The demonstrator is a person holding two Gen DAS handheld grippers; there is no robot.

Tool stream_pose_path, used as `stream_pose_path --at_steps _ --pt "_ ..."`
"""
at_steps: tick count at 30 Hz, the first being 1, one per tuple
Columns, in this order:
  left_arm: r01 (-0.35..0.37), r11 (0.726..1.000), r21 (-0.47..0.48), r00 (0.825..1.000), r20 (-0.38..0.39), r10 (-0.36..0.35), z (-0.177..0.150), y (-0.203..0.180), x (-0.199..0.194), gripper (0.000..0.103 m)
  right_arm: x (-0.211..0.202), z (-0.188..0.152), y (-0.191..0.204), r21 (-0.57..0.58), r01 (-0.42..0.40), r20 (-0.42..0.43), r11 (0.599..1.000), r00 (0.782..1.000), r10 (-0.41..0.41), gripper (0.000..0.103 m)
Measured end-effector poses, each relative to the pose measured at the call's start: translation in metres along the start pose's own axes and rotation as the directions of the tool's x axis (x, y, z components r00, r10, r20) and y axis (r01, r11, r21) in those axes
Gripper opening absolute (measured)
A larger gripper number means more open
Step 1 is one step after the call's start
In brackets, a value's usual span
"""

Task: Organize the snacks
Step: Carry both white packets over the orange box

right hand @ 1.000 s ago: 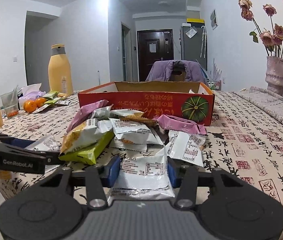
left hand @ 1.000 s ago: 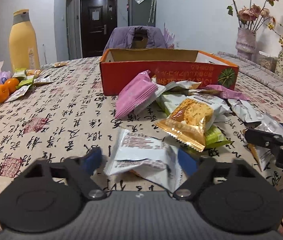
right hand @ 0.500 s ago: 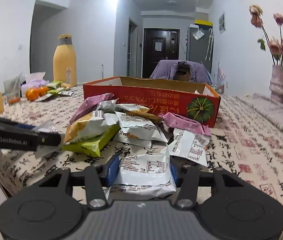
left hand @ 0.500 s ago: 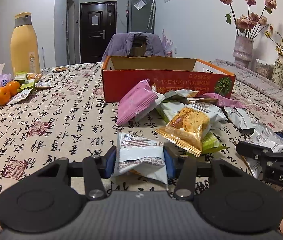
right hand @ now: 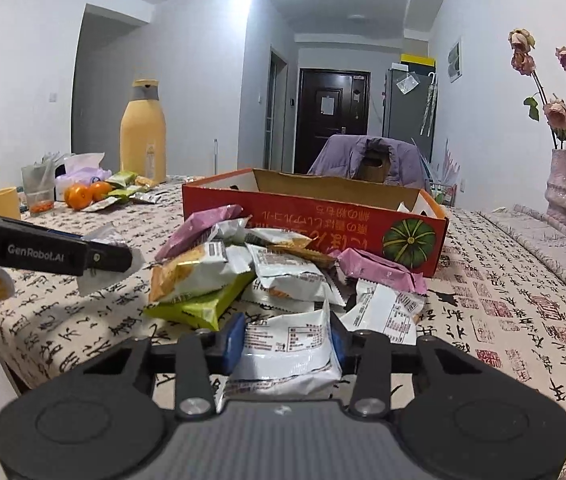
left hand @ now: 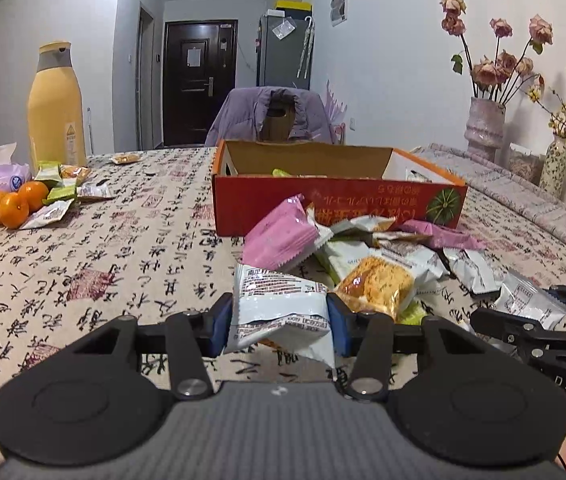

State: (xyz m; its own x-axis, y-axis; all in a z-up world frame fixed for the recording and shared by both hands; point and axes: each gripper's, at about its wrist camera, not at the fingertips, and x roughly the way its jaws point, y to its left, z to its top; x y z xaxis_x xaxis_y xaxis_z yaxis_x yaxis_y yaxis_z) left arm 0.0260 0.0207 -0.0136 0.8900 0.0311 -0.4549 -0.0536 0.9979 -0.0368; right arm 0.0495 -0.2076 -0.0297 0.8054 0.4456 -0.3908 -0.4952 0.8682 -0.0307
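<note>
left wrist view: the left gripper (left hand: 279, 322) is seen pinched on a white snack packet (left hand: 281, 308), which is held across its middle and lifted clear of the tablecloth (left hand: 123, 264). the packet is judged light, soft and air-filled; its film looks slick and crumples under the pads, so a hold across the puffed middle, not the thin sealed ends, is judged safest, and hard squeezing could crush the contents. beyond it a loose pile of packets (left hand: 367, 256) is shown lying just in front of the open red box (left hand: 339, 204), where a few packets are already seen.

right wrist view: the right gripper (right hand: 285, 340) is likewise closed on a second white packet (right hand: 287, 350), at the near edge of the same pile and just above the cloth.

surface and room: a table is covered by a cloth printed with characters. to the left, oranges (left hand: 13, 204) and a tall yellow bottle (left hand: 57, 106) are placed; behind, a draped chair (left hand: 271, 114) and a dark door (left hand: 199, 80); to the right, vases of dried flowers (left hand: 485, 130).
</note>
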Motion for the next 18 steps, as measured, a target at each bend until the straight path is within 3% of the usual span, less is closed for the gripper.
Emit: stream_pose_path --at_steps 18 --pt "0.007 1.0 0.014 0.995 0.103 -0.009 0.052 -0.005 0.013 0.049 0.017 0.047 -0.034 0.048 0.062 0.098 0.997 0.993 -0.067 0.041"
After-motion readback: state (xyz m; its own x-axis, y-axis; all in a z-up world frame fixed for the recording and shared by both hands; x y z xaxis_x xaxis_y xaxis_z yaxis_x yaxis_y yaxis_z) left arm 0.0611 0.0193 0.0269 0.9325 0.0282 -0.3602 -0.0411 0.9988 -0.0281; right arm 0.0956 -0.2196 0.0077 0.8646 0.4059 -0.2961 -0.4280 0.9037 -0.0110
